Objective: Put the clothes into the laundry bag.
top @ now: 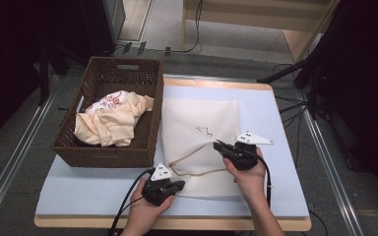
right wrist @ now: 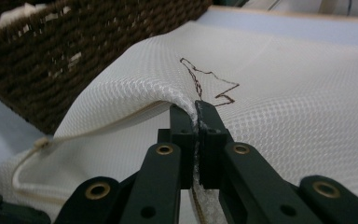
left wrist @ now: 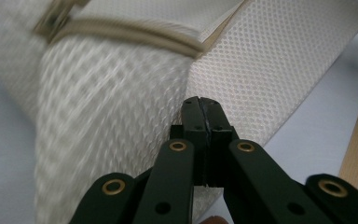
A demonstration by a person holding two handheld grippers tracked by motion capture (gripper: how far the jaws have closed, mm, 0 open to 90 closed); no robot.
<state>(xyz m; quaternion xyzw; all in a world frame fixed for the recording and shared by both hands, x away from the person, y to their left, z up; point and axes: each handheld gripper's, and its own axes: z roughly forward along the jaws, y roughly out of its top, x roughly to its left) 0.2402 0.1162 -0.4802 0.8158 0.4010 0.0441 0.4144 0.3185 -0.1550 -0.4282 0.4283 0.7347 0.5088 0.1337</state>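
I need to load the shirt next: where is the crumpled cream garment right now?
In the high view, the crumpled cream garment lies inside the brown wicker basket at the table's left, beside the white mesh bag.

The basket (top: 109, 147) stands on the table's (top: 285, 196) left half with crumpled cloth (top: 110, 120) in it; the mesh bag (top: 202, 118) lies just right of it.
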